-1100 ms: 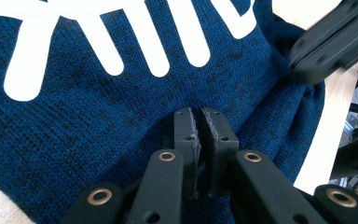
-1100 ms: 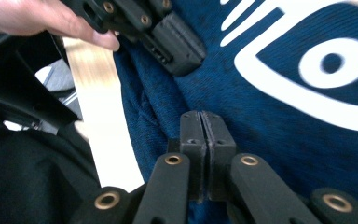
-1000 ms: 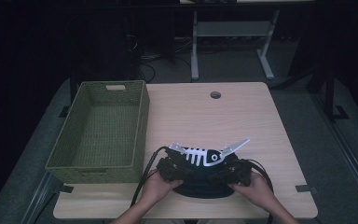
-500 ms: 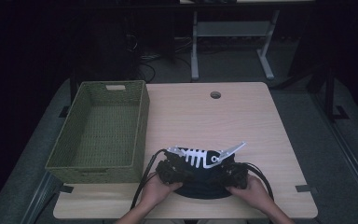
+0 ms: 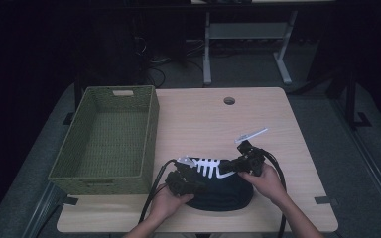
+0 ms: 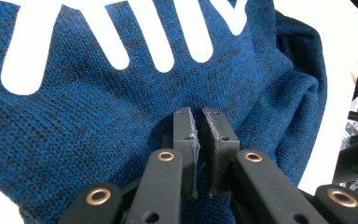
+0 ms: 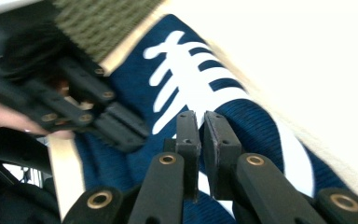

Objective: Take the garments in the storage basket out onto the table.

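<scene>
A dark blue knit garment [image 5: 221, 191] with a white fishbone print [image 5: 209, 166] lies folded near the table's front edge. My left gripper [image 5: 194, 181] rests on its left part, jaws shut, tips pressed against the knit [image 6: 74, 121]; I see no fabric between its pads [image 6: 198, 112]. My right gripper [image 5: 234, 165] is at the garment's right end and points left across the print [image 7: 191, 79]. Its jaws [image 7: 201, 114] have just been opening a little: a thin slit, nothing between them. The left gripper [image 7: 133, 133] lies ahead of it.
A green woven basket [image 5: 149, 134] stands at the table's left, and its wall [image 7: 102, 23] is close behind the left gripper. The wooden table [image 5: 203, 119] has a cable hole [image 5: 229, 100] at the back. Black cables trail off the front edge.
My right gripper has shifted rightward and a little farther from the person, toward the garment's right end. The left gripper and the garment have stayed where they were.
</scene>
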The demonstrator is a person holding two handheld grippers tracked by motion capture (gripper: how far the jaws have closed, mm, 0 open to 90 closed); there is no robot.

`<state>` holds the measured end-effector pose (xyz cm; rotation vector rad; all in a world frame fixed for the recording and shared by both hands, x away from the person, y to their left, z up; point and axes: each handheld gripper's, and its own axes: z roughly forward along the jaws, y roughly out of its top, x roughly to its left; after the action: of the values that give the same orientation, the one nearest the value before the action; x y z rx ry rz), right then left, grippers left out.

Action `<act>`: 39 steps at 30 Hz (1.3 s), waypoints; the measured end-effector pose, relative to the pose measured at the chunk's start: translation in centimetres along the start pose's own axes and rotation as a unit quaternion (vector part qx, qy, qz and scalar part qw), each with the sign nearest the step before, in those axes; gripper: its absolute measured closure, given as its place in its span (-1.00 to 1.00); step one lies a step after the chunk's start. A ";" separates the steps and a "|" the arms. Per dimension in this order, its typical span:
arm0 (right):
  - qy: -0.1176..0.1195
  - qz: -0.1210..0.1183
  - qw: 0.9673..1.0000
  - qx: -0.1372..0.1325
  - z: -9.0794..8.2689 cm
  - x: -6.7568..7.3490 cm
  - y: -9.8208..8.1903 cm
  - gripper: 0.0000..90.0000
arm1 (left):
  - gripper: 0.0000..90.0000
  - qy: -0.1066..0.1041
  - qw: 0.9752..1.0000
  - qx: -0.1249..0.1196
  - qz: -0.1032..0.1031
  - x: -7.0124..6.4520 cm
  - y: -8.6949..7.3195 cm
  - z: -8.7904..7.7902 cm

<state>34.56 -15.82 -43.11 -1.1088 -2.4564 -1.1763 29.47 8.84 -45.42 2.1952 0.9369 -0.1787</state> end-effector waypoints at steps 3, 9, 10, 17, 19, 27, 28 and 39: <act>-0.011 0.004 1.000 0.014 1.1 -0.6 0.0 0.88 | 0.87 0.000 1.000 -0.001 0.000 0.1 -0.1 0.1; -0.015 0.017 0.999 0.023 1.9 -1.5 -0.3 0.96 | 0.87 0.002 1.000 -0.001 0.000 0.0 -0.1 0.1; -0.015 0.019 0.999 0.023 2.0 -1.6 -0.4 0.97 | 0.87 0.002 1.000 -0.002 -0.001 0.0 -0.1 0.1; -0.014 0.013 1.000 0.019 1.6 -1.4 -0.4 0.89 | 0.87 0.005 1.000 0.001 0.003 -0.1 -0.1 0.1; -0.016 0.013 1.000 0.011 0.9 -1.1 -0.4 0.85 | 0.87 0.004 1.000 0.001 0.001 -0.1 -0.1 0.1; -0.036 0.045 0.998 0.001 0.0 -3.0 -1.7 0.91 | 0.85 0.005 1.000 0.004 0.005 -0.1 0.0 0.0; -0.038 0.045 0.998 0.004 0.2 -3.1 -1.7 0.91 | 0.85 0.005 1.000 0.005 0.005 -0.1 0.0 0.0; -0.020 0.042 0.999 -0.027 -1.1 -2.3 -1.7 0.78 | 0.70 0.032 0.998 -0.048 -0.003 0.5 2.9 -3.3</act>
<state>34.82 -18.55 -44.46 -1.2479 -2.3946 -1.2129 31.26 9.99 -41.56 2.1208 0.9673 -0.0663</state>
